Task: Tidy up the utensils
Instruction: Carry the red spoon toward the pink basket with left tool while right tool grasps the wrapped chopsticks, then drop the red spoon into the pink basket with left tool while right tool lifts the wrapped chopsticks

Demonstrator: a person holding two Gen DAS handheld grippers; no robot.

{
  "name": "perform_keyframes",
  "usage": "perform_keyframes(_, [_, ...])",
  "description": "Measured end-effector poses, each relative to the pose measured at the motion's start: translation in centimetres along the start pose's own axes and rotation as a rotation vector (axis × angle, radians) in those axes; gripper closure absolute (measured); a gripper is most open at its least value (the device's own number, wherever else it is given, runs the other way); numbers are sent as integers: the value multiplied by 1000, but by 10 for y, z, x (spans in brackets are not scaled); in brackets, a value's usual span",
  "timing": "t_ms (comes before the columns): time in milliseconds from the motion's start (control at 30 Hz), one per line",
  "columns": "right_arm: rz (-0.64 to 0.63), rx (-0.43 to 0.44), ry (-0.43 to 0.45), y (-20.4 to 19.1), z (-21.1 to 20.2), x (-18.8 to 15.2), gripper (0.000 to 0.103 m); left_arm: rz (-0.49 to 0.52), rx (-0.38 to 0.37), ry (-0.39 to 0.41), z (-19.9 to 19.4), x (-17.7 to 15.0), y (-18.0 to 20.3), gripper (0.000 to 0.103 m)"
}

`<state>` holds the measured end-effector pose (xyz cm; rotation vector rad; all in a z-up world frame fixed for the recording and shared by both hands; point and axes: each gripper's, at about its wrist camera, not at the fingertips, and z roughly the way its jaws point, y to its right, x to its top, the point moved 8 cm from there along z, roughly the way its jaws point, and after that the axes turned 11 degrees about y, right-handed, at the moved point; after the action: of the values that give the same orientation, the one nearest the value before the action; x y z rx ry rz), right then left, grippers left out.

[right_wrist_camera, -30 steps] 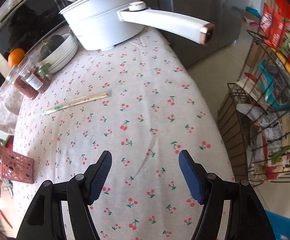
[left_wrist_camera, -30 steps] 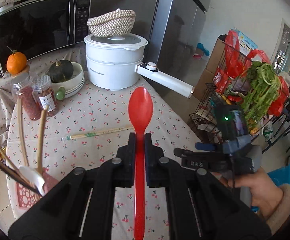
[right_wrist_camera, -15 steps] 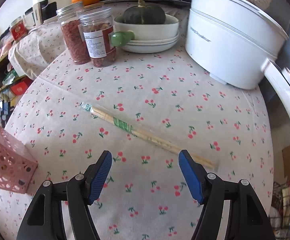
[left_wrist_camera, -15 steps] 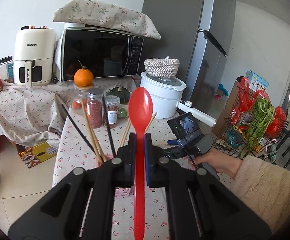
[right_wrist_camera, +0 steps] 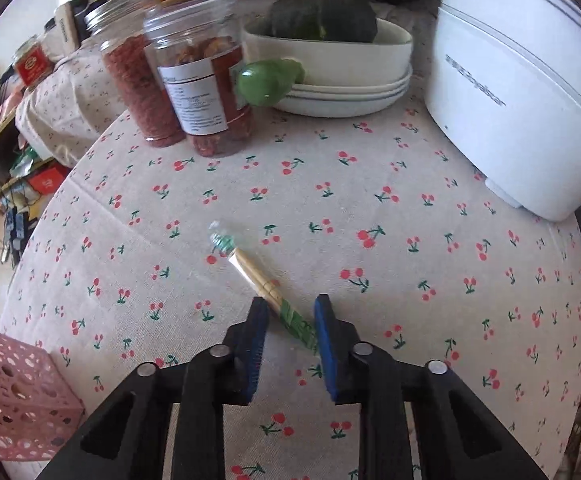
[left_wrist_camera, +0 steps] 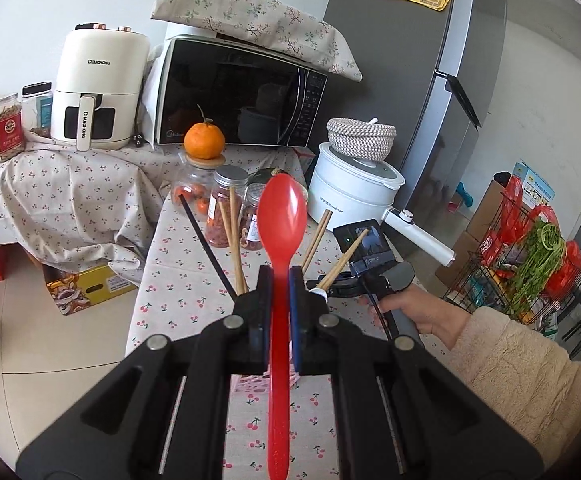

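Chopsticks (right_wrist_camera: 274, 300) nearer; long axis diagonal

Cherry-print table (right_wrist_camera: 410, 264) bears wrapped chopsticks (right_wrist_camera: 262, 284), jars (right_wrist_camera: 206, 92), pot (right_wrist_camera: 522, 92), plates (right_wrist_camera: 342, 96).

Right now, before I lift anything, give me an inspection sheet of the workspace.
Surface: cherry-print tablecloth, flat.
Job's things: red spoon; wrapped chopsticks lying on the cloth; pink holder with chopsticks standing in it.
Clutter: two jars, squash in a bowl, white pot, orange.
Grippers: left tongs shut on the red spoon; right tongs closing around the wrapped chopsticks.
Cables: nothing seen.
Surroundings: microwave, air fryer, fridge, wire rack.
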<state>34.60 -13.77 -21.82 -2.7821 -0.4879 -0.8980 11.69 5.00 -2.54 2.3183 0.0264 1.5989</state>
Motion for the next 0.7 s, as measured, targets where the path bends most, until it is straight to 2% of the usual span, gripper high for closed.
perform_keyframes(167, [283, -11, -140, 33, -14, -24, 93, -16, 3, 11, 4, 1, -4, 94])
perform_keyframes(267, [312, -38, -171, 38, -28, -43, 94, -33, 6, 27, 6, 5, -11, 94])
perform_keyframes(433, [350, -36, -73, 23, -71, -53, 94, -66, 30, 124, 8, 18, -21, 94])
perform_keyframes(600, [390, -31, 72, 15, -134, -47, 94, -90, 57, 272, 11, 33, -22, 94])
perform_keyframes(700, [391, -49, 165, 9, -171, -43, 94, -111, 92, 317, 20, 34, -23, 94])
